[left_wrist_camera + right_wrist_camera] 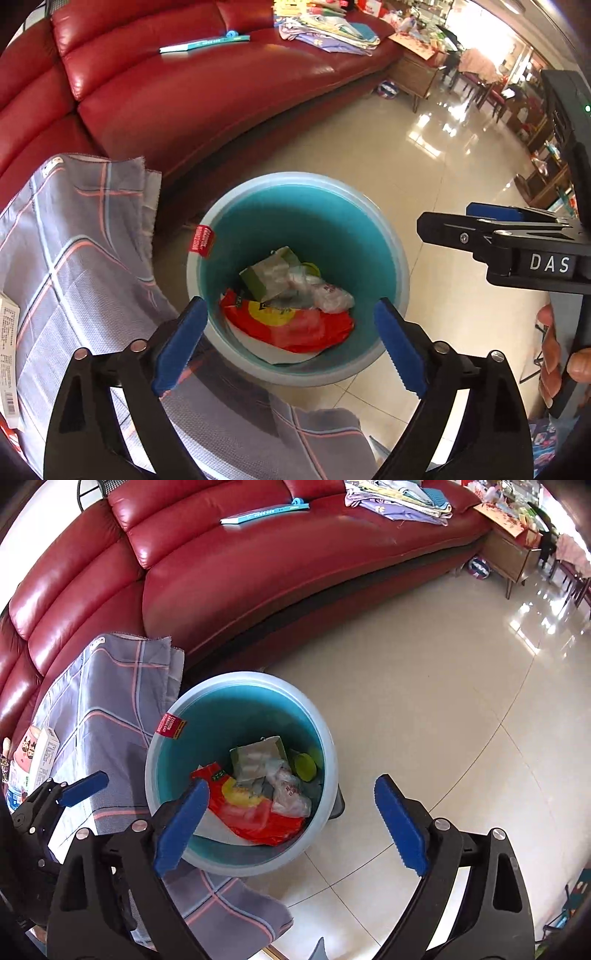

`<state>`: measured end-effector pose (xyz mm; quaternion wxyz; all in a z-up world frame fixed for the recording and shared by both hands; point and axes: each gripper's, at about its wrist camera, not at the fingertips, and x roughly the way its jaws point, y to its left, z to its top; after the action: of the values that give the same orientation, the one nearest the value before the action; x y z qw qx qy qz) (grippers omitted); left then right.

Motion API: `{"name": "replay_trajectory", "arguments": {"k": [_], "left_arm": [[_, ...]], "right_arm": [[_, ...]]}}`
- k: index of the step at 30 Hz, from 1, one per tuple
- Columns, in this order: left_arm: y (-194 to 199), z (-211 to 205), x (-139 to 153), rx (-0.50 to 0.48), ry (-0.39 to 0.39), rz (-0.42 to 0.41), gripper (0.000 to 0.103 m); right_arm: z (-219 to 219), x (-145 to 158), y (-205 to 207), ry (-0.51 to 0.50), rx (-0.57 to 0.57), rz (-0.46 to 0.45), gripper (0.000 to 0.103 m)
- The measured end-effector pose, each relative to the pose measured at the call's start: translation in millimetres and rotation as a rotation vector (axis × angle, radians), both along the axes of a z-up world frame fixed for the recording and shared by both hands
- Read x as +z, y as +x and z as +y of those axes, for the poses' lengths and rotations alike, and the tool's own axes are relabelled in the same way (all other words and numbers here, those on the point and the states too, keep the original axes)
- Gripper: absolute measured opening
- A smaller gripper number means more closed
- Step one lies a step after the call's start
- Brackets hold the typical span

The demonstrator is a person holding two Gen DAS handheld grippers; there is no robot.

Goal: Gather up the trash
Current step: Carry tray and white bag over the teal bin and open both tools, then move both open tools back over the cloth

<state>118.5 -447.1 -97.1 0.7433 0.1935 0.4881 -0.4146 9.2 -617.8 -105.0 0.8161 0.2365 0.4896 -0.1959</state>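
Both wide open, empty: left gripper [290,343] and right gripper [291,823] above teal bin [395,258] of trash [291,291].

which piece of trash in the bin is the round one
The lime-green lid, a round disc lying against the far-right wall of the teal bin. The red bag, clear plastic bag and greenish carton are crumpled or boxy.
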Motion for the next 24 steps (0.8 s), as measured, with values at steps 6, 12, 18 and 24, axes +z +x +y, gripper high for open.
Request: {"name": "replay_trajectory", "arguments": {"k": [6,12,18,24], "left_arm": [[4,17,5,0.039,-0.005,0.014,0.097],[0,33,14,0.07,-0.013,0.019,0.097],[3,55,26,0.114,-0.034,0.017,0.097],[9,95,38,0.202,-0.055,0.014,0.097]], "right_arm": [[10,3,3,-0.002,0.018,0.008,0.087],[23,11,5,-0.02,0.03,0.009,0.092],[41,22,10,-0.034,0.056,0.006,0.092],[71,32,25,-0.043,0.114,0.001,0.092]]}}
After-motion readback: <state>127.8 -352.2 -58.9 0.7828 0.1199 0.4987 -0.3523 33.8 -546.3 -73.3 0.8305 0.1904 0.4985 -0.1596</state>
